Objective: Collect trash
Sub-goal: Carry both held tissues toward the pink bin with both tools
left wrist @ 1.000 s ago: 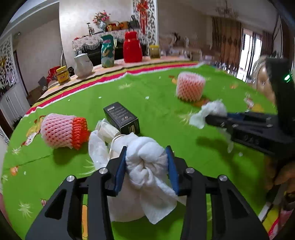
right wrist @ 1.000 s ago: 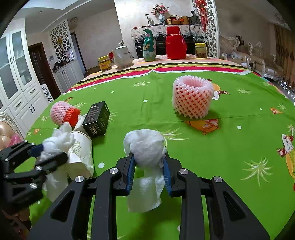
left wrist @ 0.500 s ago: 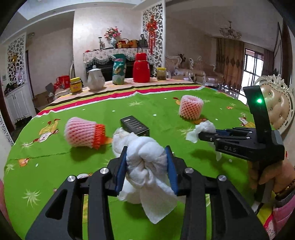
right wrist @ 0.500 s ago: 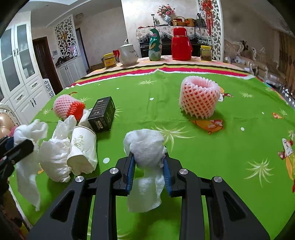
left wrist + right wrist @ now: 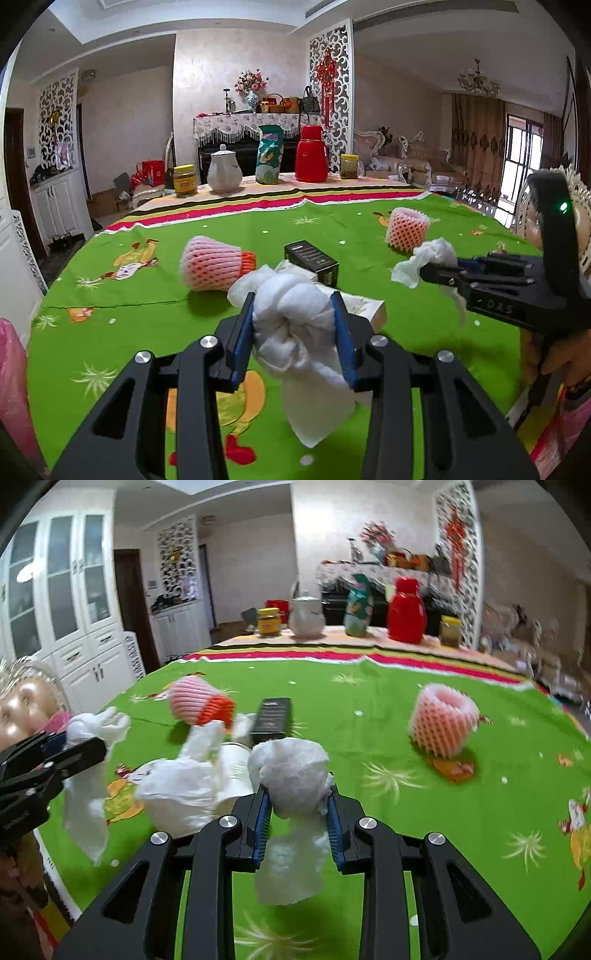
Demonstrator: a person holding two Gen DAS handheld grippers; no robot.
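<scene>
My left gripper (image 5: 295,332) is shut on a crumpled white tissue (image 5: 295,325) and holds it above the green tablecloth (image 5: 147,325). My right gripper (image 5: 297,812) is shut on another white tissue wad (image 5: 290,771); it also shows in the left wrist view (image 5: 439,273) at the right. More trash lies on the table: a crumpled tissue (image 5: 177,790) with a paper cup (image 5: 236,771), a black box (image 5: 273,716), and two pink foam fruit nets (image 5: 195,701) (image 5: 441,720).
Jars, a white teapot (image 5: 223,173), a green bag and a red flask (image 5: 312,158) stand along the table's far edge. Something pink (image 5: 11,387) shows at the lower left of the left wrist view. Chairs and white cabinets surround the table.
Both grippers have lifted and drawn back from the table with their tissues still held. The left gripper's tissue has come away from the pile by the cup.
</scene>
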